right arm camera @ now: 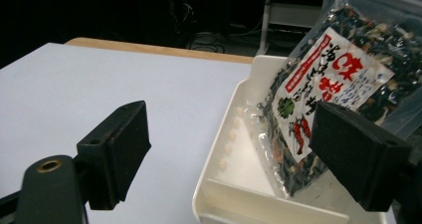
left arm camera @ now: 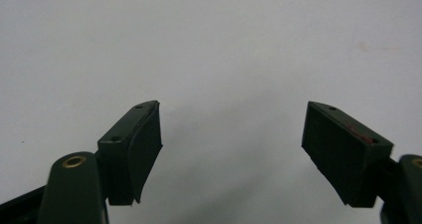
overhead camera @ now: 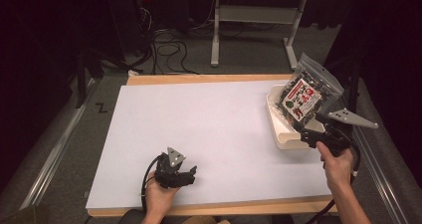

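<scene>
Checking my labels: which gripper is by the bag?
The right gripper, open beside the bag in the white tray; the left gripper rests over bare table.

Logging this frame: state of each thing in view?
Left gripper: open, nothing between its jaws, low over the table.
Right gripper: open, at the tray, gripping nothing.
Bag: sealed, full, standing tilted in the tray.
Tray: upright at the table's right edge, holding the bag.
</scene>
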`<state>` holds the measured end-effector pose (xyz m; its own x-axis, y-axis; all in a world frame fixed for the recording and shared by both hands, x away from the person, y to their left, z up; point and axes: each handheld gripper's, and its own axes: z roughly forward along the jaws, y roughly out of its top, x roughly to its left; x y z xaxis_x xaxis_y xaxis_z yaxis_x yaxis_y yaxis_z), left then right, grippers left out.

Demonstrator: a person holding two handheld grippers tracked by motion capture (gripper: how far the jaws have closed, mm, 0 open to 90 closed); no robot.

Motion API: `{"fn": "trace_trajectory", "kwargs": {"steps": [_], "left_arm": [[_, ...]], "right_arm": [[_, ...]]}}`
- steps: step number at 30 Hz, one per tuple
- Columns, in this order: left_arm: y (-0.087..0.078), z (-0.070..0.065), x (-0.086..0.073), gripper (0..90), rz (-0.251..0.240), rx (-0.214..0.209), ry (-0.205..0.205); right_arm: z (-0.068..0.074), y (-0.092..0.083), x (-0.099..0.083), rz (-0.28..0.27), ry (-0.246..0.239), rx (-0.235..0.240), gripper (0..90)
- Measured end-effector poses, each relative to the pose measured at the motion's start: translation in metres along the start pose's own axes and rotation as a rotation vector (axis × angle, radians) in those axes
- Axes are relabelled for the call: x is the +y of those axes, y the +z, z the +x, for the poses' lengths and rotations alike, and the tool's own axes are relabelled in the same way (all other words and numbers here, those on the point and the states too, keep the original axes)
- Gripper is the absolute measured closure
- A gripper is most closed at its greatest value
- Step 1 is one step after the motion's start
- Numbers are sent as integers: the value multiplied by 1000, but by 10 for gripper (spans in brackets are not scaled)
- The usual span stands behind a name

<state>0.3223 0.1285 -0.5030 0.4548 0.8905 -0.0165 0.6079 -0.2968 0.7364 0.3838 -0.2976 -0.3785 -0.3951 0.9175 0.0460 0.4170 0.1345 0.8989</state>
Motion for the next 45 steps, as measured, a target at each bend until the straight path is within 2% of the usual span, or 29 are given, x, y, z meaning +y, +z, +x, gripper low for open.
{"fn": "trace_trajectory", "kwargs": {"steps": [2,8,16,30,37,45], "left_arm": [[0,0,0,240,3,0,7],[0,0,0,241,1,0,2],[0,0,0,242,3,1,6],[0,-1,0,240,0,4,3],[0,0,0,240,0,4,2],[0,0,0,239,1,4,4]], "right_arm": [[2,2,-4,13,-13,2,166],[5,2,-11,22,-4,13,168],[12,4,-15,35,-26,20,175],[23,14,-31,89,-41,49,184],[26,16,-36,85,-49,66,207],[35,23,-40,112,-57,84,218]]}}
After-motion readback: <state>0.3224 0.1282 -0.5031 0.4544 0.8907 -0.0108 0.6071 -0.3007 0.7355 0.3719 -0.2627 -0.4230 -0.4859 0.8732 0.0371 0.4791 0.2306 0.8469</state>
